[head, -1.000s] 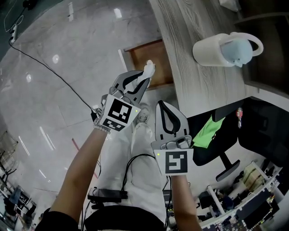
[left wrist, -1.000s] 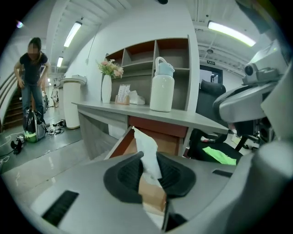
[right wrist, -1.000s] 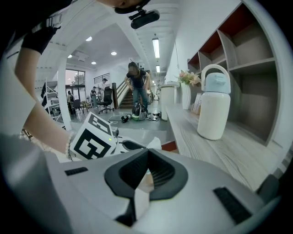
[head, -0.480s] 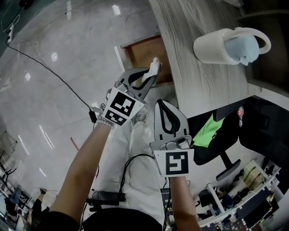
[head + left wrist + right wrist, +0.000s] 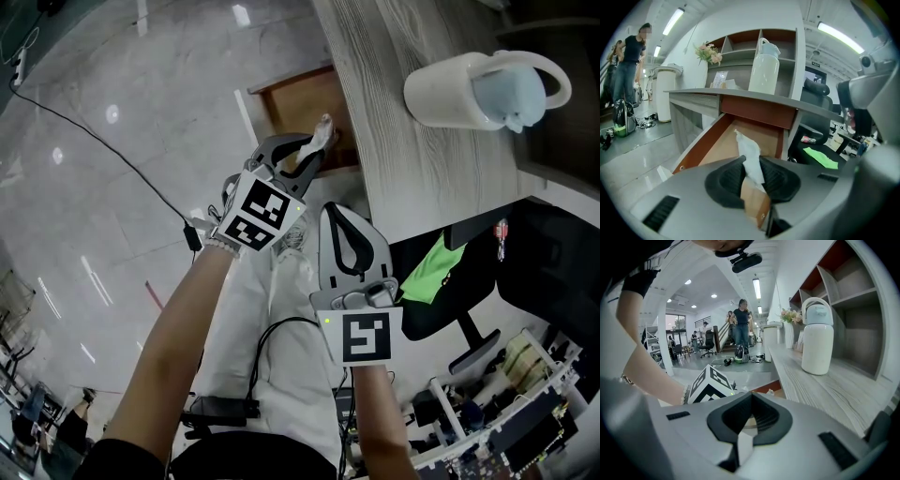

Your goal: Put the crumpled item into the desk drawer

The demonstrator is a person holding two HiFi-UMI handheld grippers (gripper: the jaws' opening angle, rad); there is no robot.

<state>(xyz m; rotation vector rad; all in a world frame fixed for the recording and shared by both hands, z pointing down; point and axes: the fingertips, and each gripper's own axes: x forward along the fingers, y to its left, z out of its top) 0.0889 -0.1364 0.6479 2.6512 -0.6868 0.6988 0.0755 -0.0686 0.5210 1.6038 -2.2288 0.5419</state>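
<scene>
Crumpled tissue (image 5: 324, 130): a white twist pinched between the jaws of the left gripper (image 5: 314, 150), which are closed on its lower part. Its free end sticks out past the jaw tips. In the head view its long axis runs from 7 o'clock to 1 o'clock, free end at 1 o'clock. In the left gripper view the tissue (image 5: 750, 157) stands up from the jaws, its tip leaning toward 11 o'clock.

Position: the tissue is held in the air at the front of the open drawer (image 5: 295, 101). In the head view its tip overlaps the drawer's near right corner. It does not rest on the bare wooden drawer bottom (image 5: 761, 135).

Left arm: forearm stretched out from 7 o'clock, the gripper aimed at 1 o'clock toward the drawer.

Right gripper (image 5: 339, 217): held back near the body, at 5 o'clock from the left one, pointing to 12 o'clock. Its jaws are shut with nothing between them. It is just beside the edge of the desk (image 5: 412, 164).

On the desk, at 1 o'clock, stands a white jug (image 5: 459, 89).
</scene>
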